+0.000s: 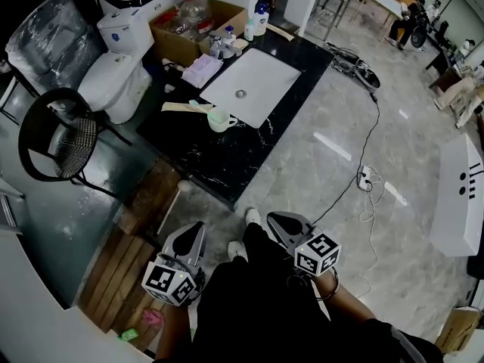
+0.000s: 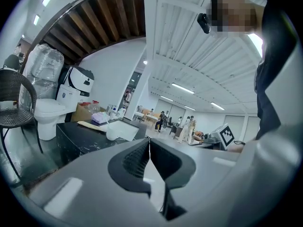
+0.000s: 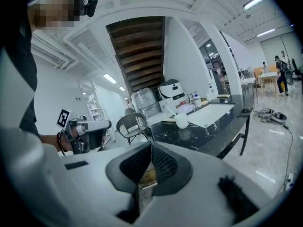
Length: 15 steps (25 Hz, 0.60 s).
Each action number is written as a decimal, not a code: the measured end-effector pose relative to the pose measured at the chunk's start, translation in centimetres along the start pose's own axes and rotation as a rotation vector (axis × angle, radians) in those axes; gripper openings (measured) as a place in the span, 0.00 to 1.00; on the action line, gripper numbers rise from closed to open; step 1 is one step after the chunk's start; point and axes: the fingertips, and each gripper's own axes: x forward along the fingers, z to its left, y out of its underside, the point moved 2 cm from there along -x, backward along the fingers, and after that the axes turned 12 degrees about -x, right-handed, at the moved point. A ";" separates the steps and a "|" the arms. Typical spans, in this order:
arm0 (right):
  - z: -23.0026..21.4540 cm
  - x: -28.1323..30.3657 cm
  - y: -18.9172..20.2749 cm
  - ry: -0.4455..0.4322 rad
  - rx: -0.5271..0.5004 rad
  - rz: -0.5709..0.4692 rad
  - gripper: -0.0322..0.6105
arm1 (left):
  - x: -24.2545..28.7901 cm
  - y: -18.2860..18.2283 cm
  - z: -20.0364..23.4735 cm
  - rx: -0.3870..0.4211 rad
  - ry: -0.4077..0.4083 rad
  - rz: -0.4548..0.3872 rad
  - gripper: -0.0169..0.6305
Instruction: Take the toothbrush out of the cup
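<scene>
Left gripper (image 1: 190, 237): fingers pressed together with nothing between them, held low by the body.
Right gripper (image 1: 284, 222): fingers likewise closed and empty.
Cup (image 1: 220, 119): on the table (image 1: 227, 169), well ahead of both pairs of fingers, beside the sink (image 1: 253, 82).
Toothbrush (image 1: 200, 107): stood in the cup, its long axis leaning away to the fingers' left.
Nearer hand: neither clearly; the cup lay ahead between them, slightly more in line with the left fingers.
Next move: probably a long reach forward, then spreading the fingers.
</scene>
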 end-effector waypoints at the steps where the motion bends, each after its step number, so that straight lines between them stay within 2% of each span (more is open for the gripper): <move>1: -0.2 0.3 -0.1 -0.001 -0.002 -0.002 0.07 | 0.2 -0.2 0.2 0.005 0.001 0.001 0.05; 15: -4.2 5.8 -2.0 -0.089 -0.025 0.014 0.07 | 3.7 -2.7 2.7 0.006 -0.057 -0.017 0.04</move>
